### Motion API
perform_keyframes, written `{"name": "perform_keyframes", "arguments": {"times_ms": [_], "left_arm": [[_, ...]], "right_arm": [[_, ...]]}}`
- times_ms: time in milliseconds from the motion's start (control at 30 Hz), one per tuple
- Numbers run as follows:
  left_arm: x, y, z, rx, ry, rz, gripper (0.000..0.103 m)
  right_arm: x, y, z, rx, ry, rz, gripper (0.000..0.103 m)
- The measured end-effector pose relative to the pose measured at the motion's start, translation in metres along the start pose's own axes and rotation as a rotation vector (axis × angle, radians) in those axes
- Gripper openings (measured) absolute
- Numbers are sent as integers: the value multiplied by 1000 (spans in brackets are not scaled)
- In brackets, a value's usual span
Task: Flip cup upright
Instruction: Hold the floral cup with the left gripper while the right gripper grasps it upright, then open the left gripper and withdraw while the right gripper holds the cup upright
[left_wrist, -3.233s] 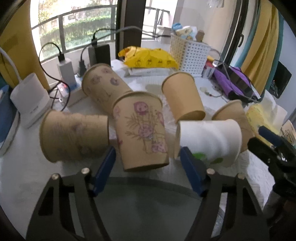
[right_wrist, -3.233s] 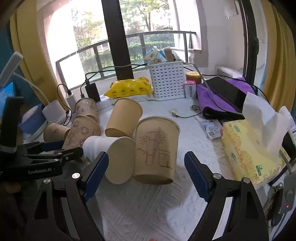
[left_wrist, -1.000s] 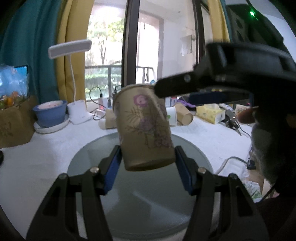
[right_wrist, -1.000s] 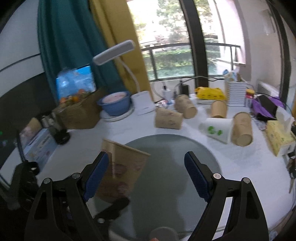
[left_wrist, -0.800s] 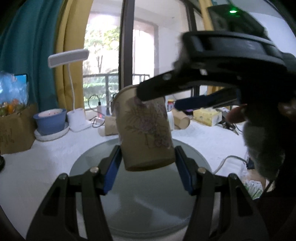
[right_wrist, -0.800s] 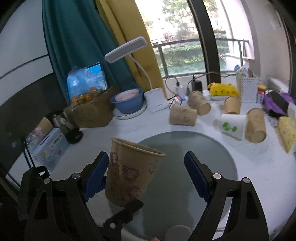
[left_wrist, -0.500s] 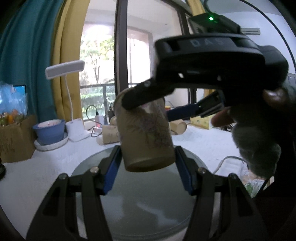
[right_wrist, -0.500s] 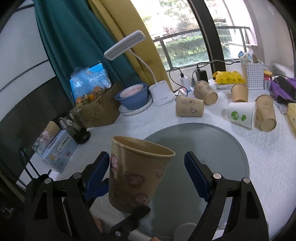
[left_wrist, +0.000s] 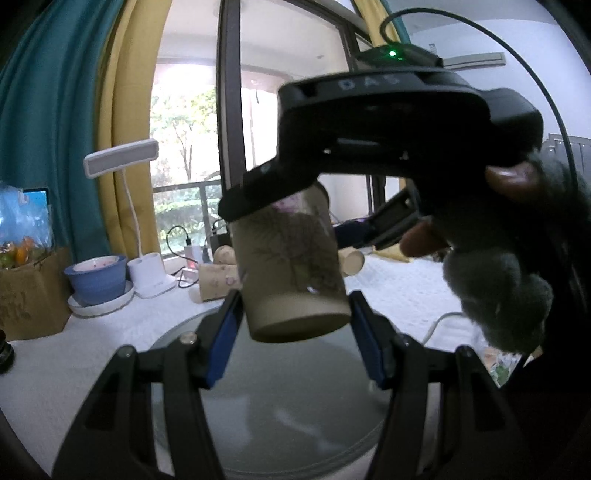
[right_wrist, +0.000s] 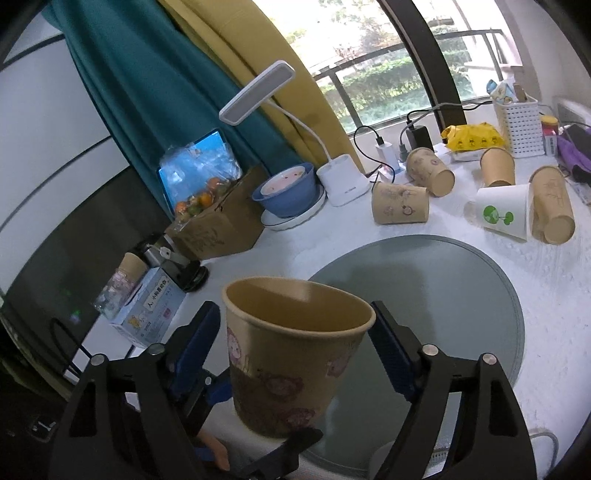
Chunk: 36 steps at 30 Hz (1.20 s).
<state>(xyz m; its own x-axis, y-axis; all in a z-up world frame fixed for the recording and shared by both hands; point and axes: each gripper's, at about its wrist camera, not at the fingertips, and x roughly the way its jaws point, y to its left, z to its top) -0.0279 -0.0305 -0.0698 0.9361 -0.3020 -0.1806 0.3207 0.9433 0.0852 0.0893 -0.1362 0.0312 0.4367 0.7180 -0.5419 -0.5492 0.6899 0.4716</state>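
A brown paper cup with pink flower prints (left_wrist: 291, 269) is held upright, mouth up, above the round grey glass disc (left_wrist: 295, 406). My left gripper (left_wrist: 295, 321) is shut on its lower part. In the right wrist view the same cup (right_wrist: 291, 362) sits between my right gripper's (right_wrist: 295, 350) blue pads, which stand around its rim; the jaws look open, close to the cup's sides. The right gripper's black body hangs over the cup in the left wrist view.
Several other paper cups (right_wrist: 400, 203) lie on their sides on the white tablecloth at the back, one white with a green logo (right_wrist: 498, 212). A desk lamp (right_wrist: 343, 181), blue bowl (right_wrist: 288, 190), cardboard box (right_wrist: 218, 229) and white basket (right_wrist: 521, 125) stand behind.
The left gripper took the flowered cup from among the lying cups and carried it over the glass disc. In the last second the right gripper closed in from above around its rim.
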Motion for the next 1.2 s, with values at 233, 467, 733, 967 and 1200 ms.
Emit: {"name": "perform_keyframes", "arguments": {"times_ms": [233,467,733,967,1200], "left_arm": [[-2,0,0,2,-2,9,60],[1,-1,0,8,33,3,68],[4,8,-4,-28,96,-15,78],[6,22,-10,-72,154,11,78],[15,53,-14,-189,218,31,78]], "right_arm": [[-2,0,0,-6,-1,1,76],[-3,2,0,-34,-19,-33,75],[-3,3,4,-73,-57,-95,75],[-1,0,5,-125,-115,-160,75],[15,-15,1,-155,-127,-250,75]]}}
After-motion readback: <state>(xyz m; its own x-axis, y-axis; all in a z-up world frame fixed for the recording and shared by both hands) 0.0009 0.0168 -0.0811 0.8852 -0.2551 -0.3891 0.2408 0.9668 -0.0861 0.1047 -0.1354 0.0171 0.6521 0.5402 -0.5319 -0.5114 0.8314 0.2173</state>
